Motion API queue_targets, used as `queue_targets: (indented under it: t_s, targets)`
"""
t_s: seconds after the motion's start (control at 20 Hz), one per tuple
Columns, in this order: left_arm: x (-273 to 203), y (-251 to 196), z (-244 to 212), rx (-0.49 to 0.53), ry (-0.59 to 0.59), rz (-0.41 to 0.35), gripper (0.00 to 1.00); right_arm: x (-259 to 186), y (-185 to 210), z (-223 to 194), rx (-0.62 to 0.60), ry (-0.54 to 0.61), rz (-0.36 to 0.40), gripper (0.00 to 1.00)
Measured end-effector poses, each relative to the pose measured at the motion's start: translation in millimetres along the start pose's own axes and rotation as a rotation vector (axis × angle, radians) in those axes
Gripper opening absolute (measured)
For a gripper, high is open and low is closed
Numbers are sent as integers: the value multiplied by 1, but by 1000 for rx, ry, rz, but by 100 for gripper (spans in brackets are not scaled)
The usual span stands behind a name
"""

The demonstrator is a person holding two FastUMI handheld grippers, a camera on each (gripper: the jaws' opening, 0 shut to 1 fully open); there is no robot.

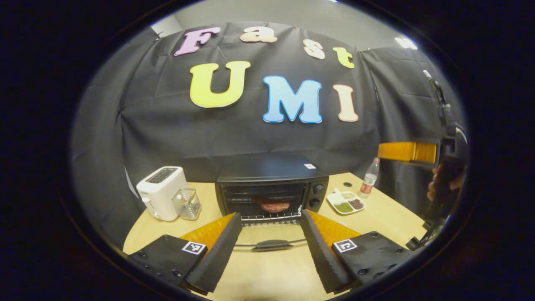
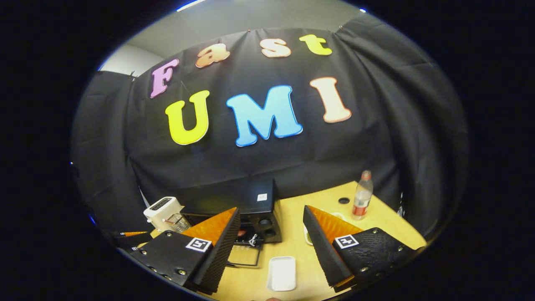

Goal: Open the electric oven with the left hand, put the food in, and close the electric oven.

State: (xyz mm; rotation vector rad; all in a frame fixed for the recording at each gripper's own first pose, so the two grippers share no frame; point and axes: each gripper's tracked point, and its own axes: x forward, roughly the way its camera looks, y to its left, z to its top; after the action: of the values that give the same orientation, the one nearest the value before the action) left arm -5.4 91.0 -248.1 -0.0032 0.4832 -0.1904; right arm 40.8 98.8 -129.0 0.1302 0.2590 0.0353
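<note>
The black electric oven [image 1: 271, 169] stands at the back of the table with its door [image 1: 271, 244] folded down flat. A reddish piece of food [image 1: 273, 205] lies on the rack inside. My left gripper [image 1: 271, 214] is open just in front of the oven, its fingers on either side of the door handle without touching it. My right gripper [image 2: 271, 210] is open and holds nothing. It hovers high to the right of the oven [image 2: 255, 205], above an empty white plate [image 2: 282, 261]. A hand holds that right gripper [image 1: 407, 151] at the far right of the left gripper view.
A white toaster [image 1: 162, 197] and a clear container [image 1: 187, 203] stand left of the oven. Right of it are a divided dish of green and brown food [image 1: 346, 202], a plastic bottle [image 1: 370, 177] and a round hole in the tabletop [image 1: 347, 184].
</note>
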Motion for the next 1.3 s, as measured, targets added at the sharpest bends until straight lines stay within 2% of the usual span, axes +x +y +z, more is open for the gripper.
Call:
queue_targets:
  t_s: [0.1, 0.25, 0.35, 0.4, 0.7, 0.95, 1.0, 1.3]
  targets:
    - [10, -7, -18, -7, 45, -1, 98, -10, -8, 8, -6, -14, -14, 91]
    - [23, -14, -36, -36, 102, 1, 95, -18, -19, 16, -4, -16, -29, 92]
    - [34, -17, -61, -35, 176, 1, 99, -22, -28, 15, -28, -6, -43, 92]
    - [41, -17, -74, -31, 214, 2, 95, -25, -31, 16, -28, -3, -48, 92]
    - [83, -16, -136, -63, 377, 26, 95, -30, -64, 18, -61, 3, -93, 92]
    - [102, -12, -160, -80, 456, 48, 98, -27, -80, 22, -46, 2, -109, 92]
    - [107, -13, -165, -81, 471, 47, 95, -25, -82, 24, -44, -1, -107, 92]
    - [126, -10, -197, -95, 571, 59, 95, -19, -88, 43, -49, -50, -124, 91]
